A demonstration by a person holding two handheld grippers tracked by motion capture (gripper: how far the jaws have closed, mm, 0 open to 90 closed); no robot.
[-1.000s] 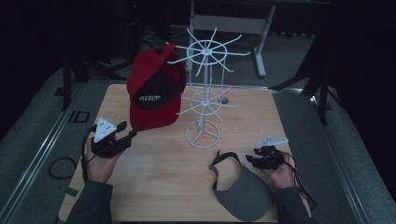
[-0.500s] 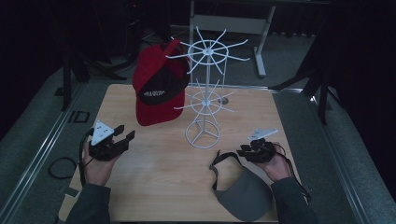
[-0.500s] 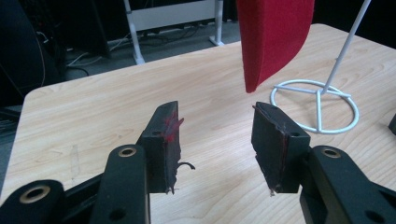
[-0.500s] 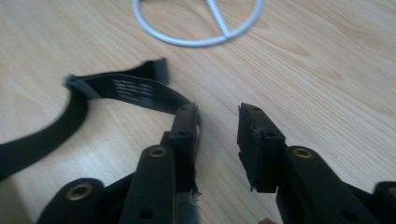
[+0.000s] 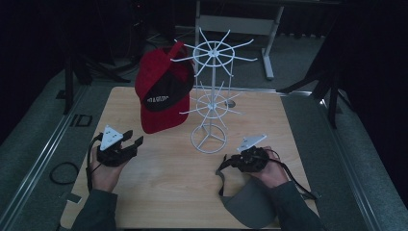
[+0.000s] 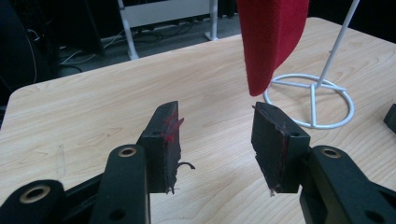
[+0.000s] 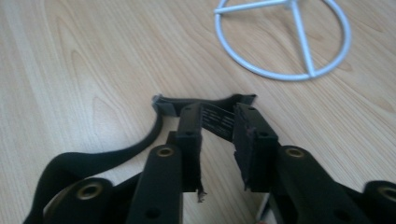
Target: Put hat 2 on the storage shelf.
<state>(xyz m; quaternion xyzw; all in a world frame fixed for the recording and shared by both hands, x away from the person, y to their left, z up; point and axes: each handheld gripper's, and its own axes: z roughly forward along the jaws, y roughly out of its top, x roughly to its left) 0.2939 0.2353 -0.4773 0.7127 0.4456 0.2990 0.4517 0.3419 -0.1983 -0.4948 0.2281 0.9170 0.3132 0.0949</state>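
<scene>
A light wooden bench (image 5: 159, 192) stands on grey carpet (image 5: 29, 144) in a dim room. Behind it, a grey metal desk frame (image 5: 240, 21) stands against darkness.

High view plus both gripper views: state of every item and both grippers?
Red cap: hung on the rack, brim down.
White rack: upright on table.
Grey cap: on table, strap end lifted.
Strap: between the right jaws.
Left gripper: open, empty.
Right gripper: jaws just closing on strap.
</scene>
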